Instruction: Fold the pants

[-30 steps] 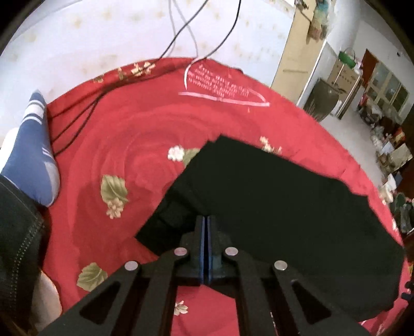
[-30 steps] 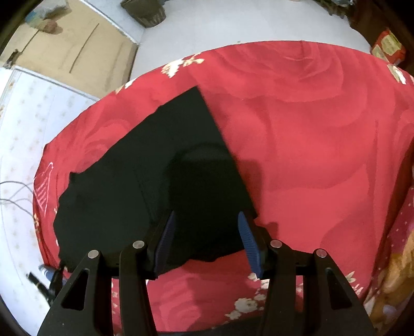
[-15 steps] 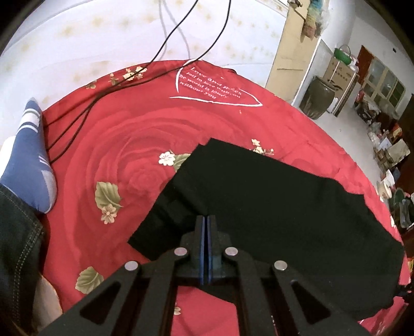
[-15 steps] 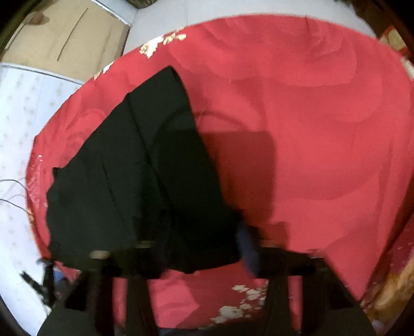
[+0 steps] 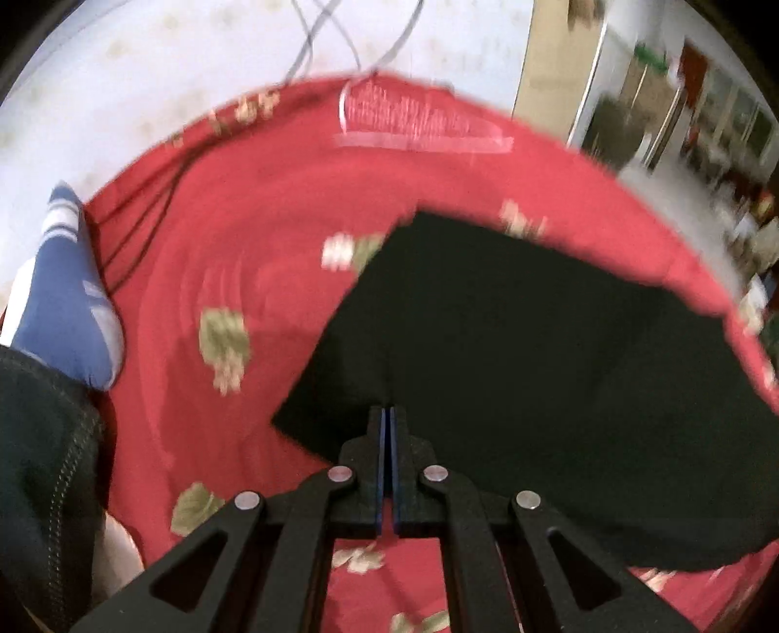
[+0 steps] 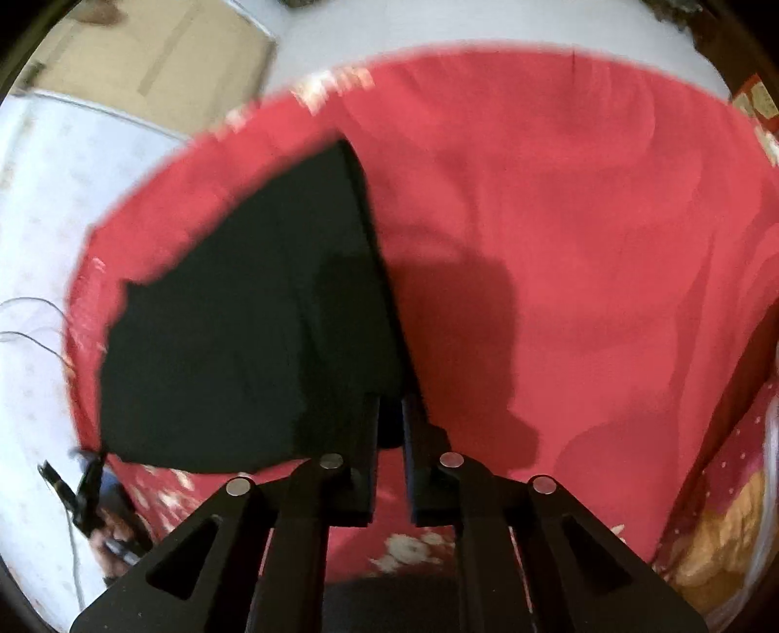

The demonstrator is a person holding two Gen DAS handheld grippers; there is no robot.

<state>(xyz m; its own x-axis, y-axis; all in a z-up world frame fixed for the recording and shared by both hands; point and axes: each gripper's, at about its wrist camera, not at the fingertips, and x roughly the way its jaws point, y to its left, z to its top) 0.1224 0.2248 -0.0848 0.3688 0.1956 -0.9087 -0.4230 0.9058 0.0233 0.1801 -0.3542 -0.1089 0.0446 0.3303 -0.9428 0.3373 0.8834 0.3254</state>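
Black pants (image 5: pixel 535 365) lie spread on a red flowered bedspread (image 5: pixel 243 219). My left gripper (image 5: pixel 388 411) points steeply down at their near edge, shut, with the black cloth pinched at its tips. In the right wrist view the pants (image 6: pixel 233 341) fill the left half, their straight side edge running down into my right gripper (image 6: pixel 390 404). Its jaws are closing, only a narrow gap is left, and dark fabric fills that gap. Both views are motion-blurred.
A person's foot in a blue and white sock (image 5: pixel 68 292) and a dark trouser leg rest on the bedspread at the left. Cables (image 5: pixel 341 29) trail over the pale surface beyond. Bare red bedspread (image 6: pixel 584 243) stretches to the right of the pants.
The right gripper's jaws went from wide apart to nearly together around the pants' side edge. The left gripper stayed shut on the cloth. Both views shifted slightly.
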